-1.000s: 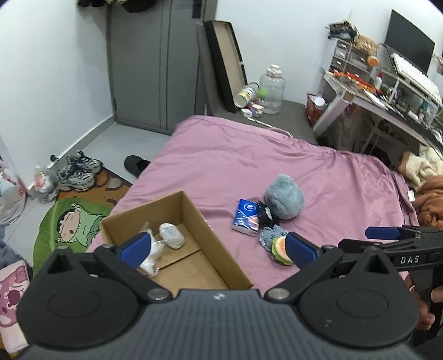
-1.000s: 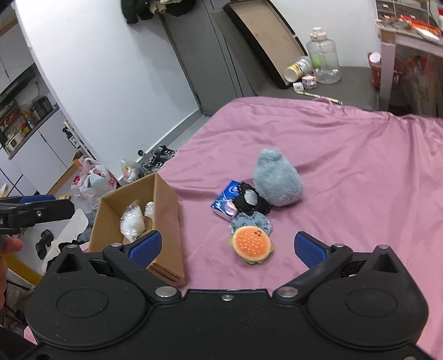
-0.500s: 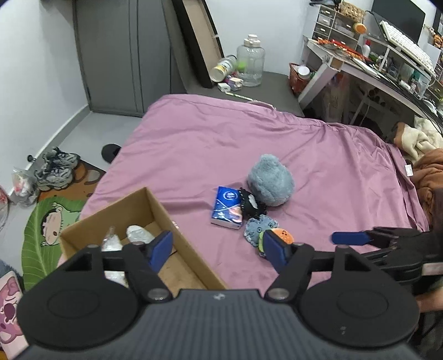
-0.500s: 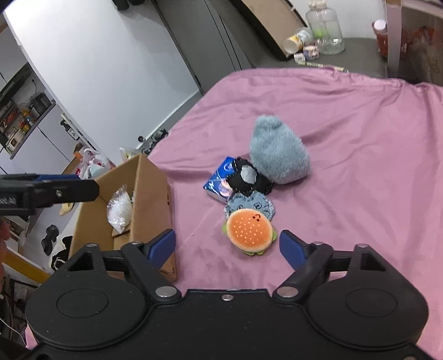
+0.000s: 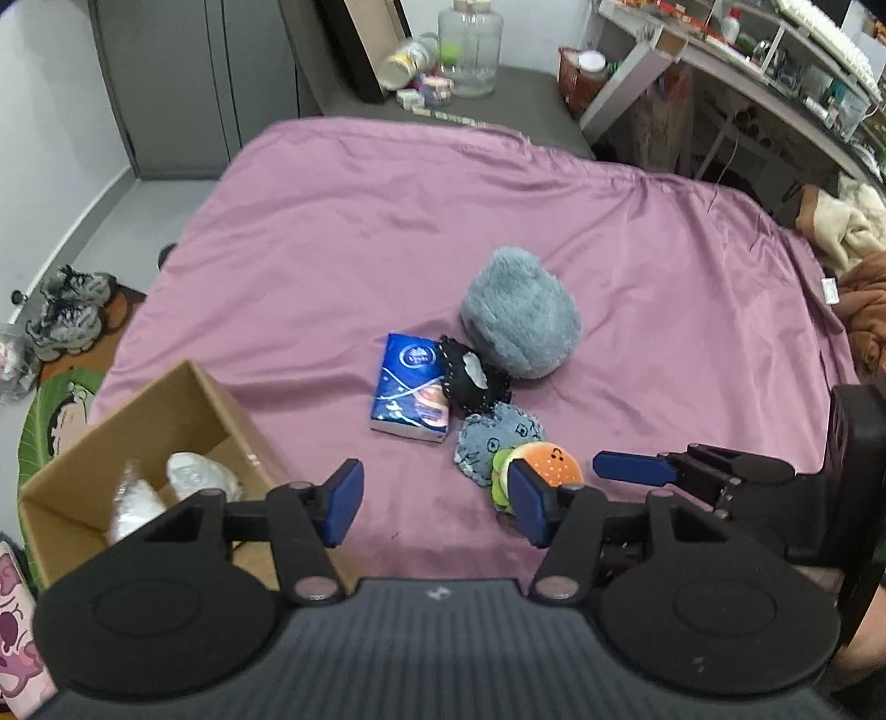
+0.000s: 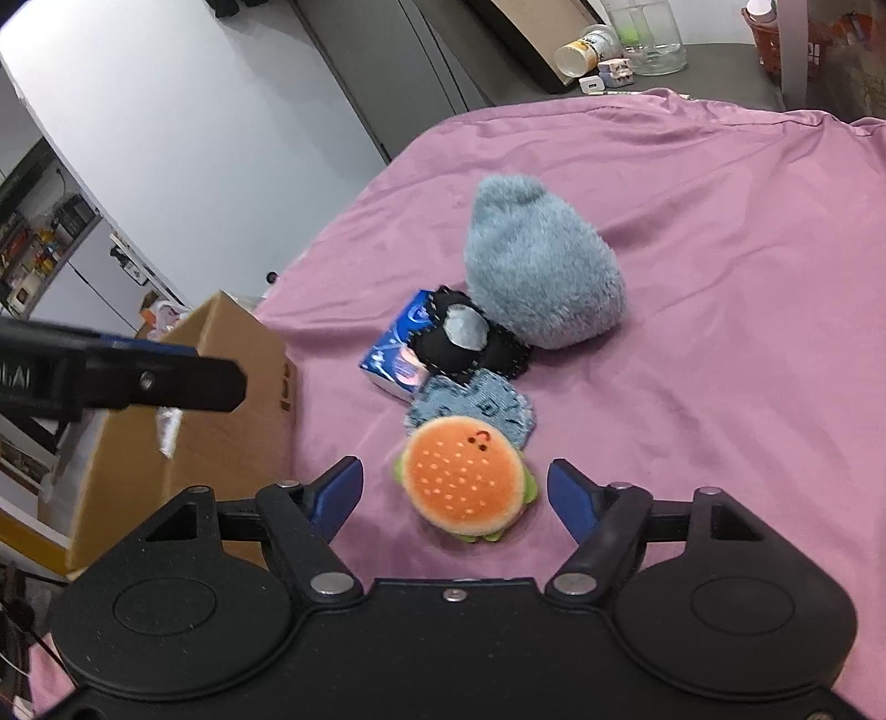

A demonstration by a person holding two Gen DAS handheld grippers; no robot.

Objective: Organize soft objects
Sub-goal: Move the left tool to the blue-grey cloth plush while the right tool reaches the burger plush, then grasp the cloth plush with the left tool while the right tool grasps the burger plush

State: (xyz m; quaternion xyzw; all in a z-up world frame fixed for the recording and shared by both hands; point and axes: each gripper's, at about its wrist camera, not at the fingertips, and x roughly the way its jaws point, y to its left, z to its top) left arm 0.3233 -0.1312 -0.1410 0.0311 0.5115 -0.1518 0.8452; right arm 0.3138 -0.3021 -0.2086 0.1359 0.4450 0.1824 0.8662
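The right tongs are held unclenched, jaws just narrowed, the burger plush lying untouched between them on the pink bed. The left tongs are likewise released and narrowed over bare sheet. At twelve o'clock beyond the burger lie a blue pad, a black pad and a grey fluffy plush; a cardboard box is seen at nine o'clock.

My left tool blocks a good chunk of the burger plush in its own view; one blue pad sits right over the plush's left side. The cardboard box is half behind the tool body, so I only see two whitish lumps inside and can't tell what they are, too blurry. From my right tool view the blue packet is mostly buried under the black plush, and the denim-blue plush hides behind the burger. The box's inside is hidden there. Stuff on the shelves is too small to make out.
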